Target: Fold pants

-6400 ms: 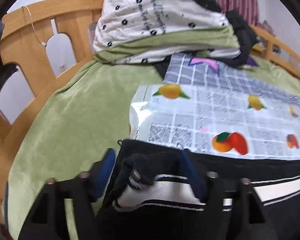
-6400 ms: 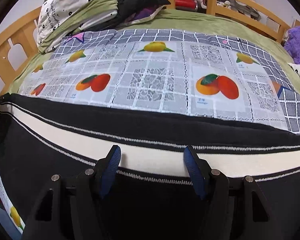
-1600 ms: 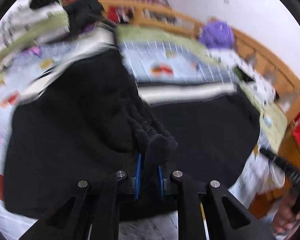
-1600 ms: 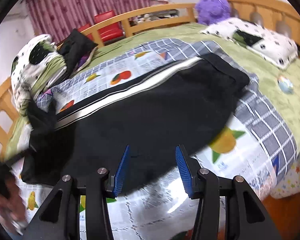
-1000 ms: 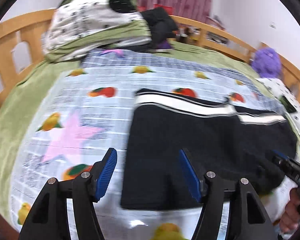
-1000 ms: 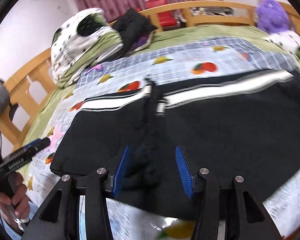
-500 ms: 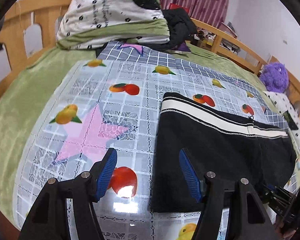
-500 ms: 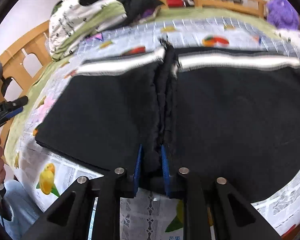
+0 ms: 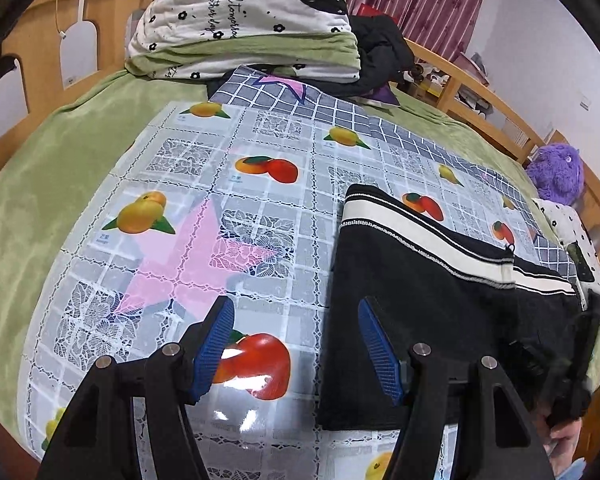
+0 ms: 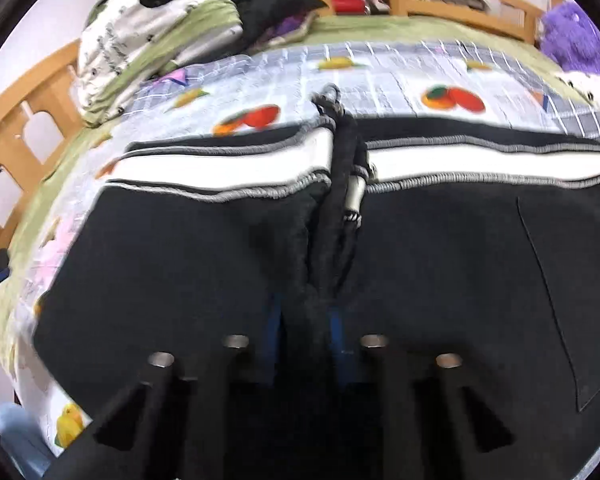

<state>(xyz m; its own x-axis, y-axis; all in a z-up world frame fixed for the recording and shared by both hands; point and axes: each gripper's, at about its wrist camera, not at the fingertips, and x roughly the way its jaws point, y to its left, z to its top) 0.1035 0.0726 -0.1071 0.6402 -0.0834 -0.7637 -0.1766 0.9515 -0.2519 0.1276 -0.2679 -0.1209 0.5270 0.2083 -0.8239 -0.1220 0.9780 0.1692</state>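
Black pants (image 9: 428,292) with a white side stripe lie folded on the fruit-print cloth (image 9: 220,208) on the bed. My left gripper (image 9: 296,344) is open and empty, just above the cloth at the left edge of the pants. In the right wrist view the pants (image 10: 188,264) fill the frame. My right gripper (image 10: 304,320) is shut on a bunched ridge of black fabric at the near edge. A drawstring with a metal tip (image 10: 354,196) lies along the ridge. The right gripper also shows dimly in the left wrist view (image 9: 560,368).
A folded white and green quilt (image 9: 244,24) and dark clothes (image 9: 380,52) are piled at the head of the bed. A wooden bed rail (image 9: 480,100) runs around. A purple plush toy (image 9: 556,172) sits far right. Green blanket (image 9: 60,152) lies left.
My left gripper let go of the pants leg after carrying it over, and now hovers open at the left. My right gripper closed on the fabric ridge and holds it.
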